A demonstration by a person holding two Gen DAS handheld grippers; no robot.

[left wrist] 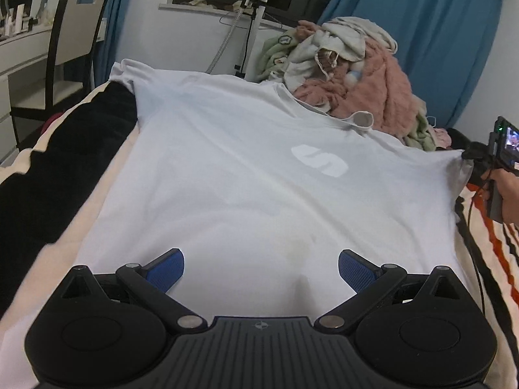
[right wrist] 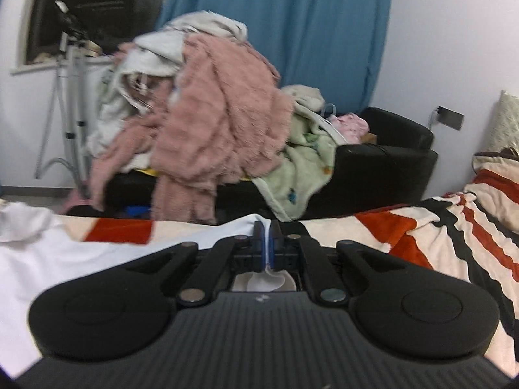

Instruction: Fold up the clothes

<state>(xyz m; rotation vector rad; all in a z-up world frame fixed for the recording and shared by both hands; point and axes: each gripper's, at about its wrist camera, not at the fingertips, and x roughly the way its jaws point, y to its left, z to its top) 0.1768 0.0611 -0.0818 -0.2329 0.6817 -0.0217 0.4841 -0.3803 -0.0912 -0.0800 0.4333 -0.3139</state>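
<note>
A white cotton T-shirt [left wrist: 246, 168] lies spread on the striped bed [right wrist: 454, 233]. Right tongs [right wrist: 266, 238] pinch its sleeve edge, lifting it; left tongs [left wrist: 261, 270] hover wide open, empty, above the hem. Next, probably carry the sleeve across the shirt.

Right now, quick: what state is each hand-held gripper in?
Left hand-held gripper: open, holding nothing, above the white T-shirt.
Right hand-held gripper: shut on the T-shirt's edge.

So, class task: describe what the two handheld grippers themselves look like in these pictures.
The left gripper is matt black plastic with a ribbed centre panel, round side housings, silver pivot pins and blue textured finger pads. The right gripper has the same build. From the left wrist view, the right one carries a lit screen and black cables.
</note>
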